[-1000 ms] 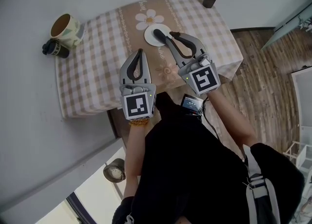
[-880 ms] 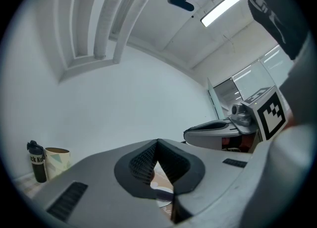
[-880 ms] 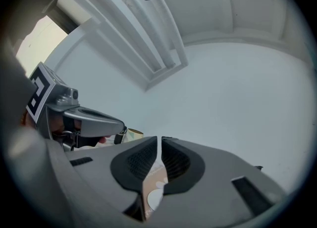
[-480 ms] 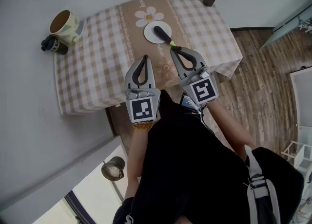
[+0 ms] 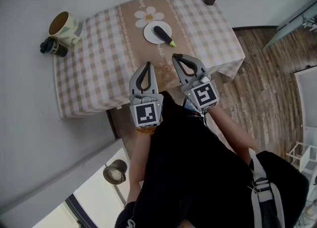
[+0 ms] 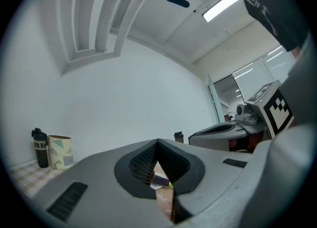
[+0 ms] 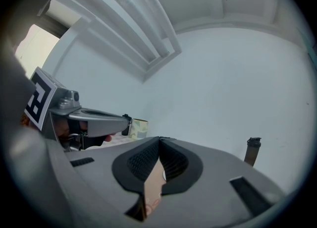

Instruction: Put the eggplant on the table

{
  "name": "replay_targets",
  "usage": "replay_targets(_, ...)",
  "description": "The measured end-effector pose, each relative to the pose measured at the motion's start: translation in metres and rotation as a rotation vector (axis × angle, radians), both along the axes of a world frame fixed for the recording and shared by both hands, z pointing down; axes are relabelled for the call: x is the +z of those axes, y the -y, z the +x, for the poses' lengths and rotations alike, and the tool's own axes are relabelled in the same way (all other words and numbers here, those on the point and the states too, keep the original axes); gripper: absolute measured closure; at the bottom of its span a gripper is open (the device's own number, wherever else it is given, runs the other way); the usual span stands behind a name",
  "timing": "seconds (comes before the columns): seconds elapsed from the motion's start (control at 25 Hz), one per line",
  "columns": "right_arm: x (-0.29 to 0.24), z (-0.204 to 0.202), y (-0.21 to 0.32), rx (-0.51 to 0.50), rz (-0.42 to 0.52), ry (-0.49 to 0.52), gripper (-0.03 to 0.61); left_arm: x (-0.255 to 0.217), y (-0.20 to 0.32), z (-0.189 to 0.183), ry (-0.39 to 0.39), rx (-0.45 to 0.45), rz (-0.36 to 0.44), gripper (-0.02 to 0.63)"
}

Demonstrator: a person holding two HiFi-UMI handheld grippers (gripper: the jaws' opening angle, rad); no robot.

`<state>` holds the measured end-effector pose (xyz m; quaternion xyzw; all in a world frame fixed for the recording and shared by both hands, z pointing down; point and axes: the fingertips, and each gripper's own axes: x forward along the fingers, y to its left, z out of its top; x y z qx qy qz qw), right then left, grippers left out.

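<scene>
Left claw (image 5: pixel 147 65) and right claw (image 5: pixel 174 56) both closed, empty, side by side over near edge of surface (image 5: pixel 94 68). Eggplant (image 5: pixel 164 35) on white plate (image 5: pixel 150 36) toward far edge, apart from claws.

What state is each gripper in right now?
Left gripper: closed, holding nothing.
Right gripper: closed, holding nothing.

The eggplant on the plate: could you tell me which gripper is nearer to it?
Right. The right gripper sits just short of the eggplant; the left gripper is farther back and left.
</scene>
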<state>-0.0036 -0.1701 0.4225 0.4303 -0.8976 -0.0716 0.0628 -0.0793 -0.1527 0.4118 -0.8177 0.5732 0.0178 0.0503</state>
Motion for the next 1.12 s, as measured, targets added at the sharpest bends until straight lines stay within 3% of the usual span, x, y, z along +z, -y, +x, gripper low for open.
replay_targets(0.28,0.022,-0.001,-0.014,-0.048,-0.074,-0.005,0.578,0.014,-0.001,0.006,0.033,0.012,-0.019,0.611)
replay_targets(1.12,0.047,-0.006,-0.006,-0.051,-0.131,-0.044,0.578,0.031,0.003,0.005,0.045,0.035,-0.052,0.611)
